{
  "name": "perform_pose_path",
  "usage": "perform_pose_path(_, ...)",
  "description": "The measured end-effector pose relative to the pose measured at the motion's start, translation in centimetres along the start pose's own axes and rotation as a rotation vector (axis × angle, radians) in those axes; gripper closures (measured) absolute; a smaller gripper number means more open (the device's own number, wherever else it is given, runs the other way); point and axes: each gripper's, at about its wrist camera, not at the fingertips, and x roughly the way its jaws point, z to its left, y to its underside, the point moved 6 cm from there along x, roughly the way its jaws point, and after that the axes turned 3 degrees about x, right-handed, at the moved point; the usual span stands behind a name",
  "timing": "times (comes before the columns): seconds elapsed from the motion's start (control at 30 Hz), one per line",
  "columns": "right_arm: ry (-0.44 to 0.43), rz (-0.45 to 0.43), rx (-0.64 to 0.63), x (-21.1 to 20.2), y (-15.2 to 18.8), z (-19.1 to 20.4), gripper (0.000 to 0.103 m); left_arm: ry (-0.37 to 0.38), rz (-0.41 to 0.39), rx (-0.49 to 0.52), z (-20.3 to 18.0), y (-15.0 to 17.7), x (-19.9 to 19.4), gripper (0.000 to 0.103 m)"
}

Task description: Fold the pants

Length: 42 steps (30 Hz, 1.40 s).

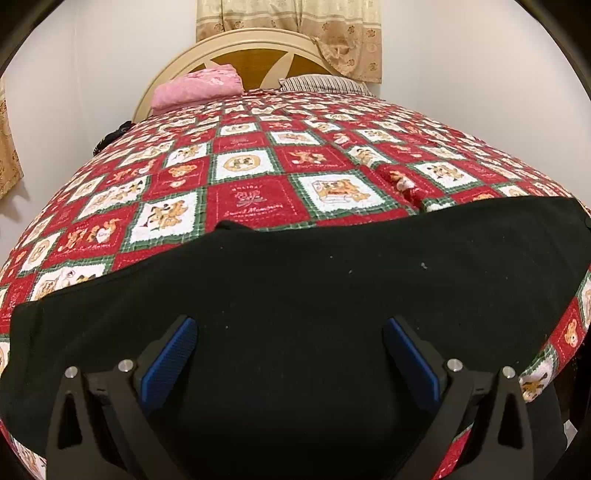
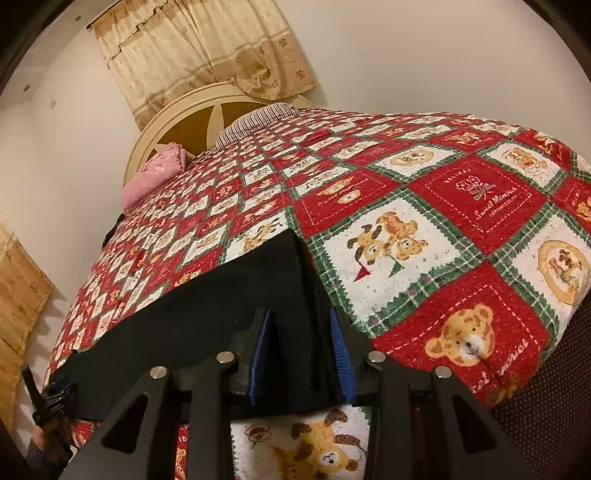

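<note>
1. Now the black pants lie flat along the near edge of the bed, on a red, white and green bear-print quilt.
2. Over the middle of that dark cloth, the left gripper hangs with its blue-padded fingers spread wide, nothing between them.
3. At the pants' end nearest the bed's near right corner, the right gripper has its fingers parted on either side of the cloth's edge; whether the pads press the fabric cannot be told.
4. At the far edge, by the rounded headboard, a pink pillow and a striped pillow sit side by side.
5. Behind the headboard hangs a beige curtain.
</note>
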Motion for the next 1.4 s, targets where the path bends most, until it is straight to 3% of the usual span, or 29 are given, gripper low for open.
perform_pose_path(0.1,-0.045,-0.002,0.053,-0.1,-0.1,-0.6,0.083,0.001,-0.001,-0.002,0.0,0.0,0.0,0.000)
perform_pose_path(0.27,-0.086,-0.017,0.092,-0.3,0.0,-0.6,0.090,0.004,-0.001,-0.004,0.1,0.0,0.1,0.000)
perform_pose_path(0.6,-0.104,-0.078,0.074,-2.3,-0.3,2.0,0.091,0.026,-0.007,-0.023,0.3,0.0,-0.2,0.000)
perform_pose_path(1.03,-0.230,-0.133,-0.160,-6.0,-0.2,15.3,0.091,0.093,-0.082,-0.077,0.7,-0.7,-3.6,0.000)
perform_pose_path(1.4,-0.358,-0.021,-0.318,-2.7,3.6,25.9,0.091,0.163,-0.080,-0.096,0.6,0.1,-3.9,0.000)
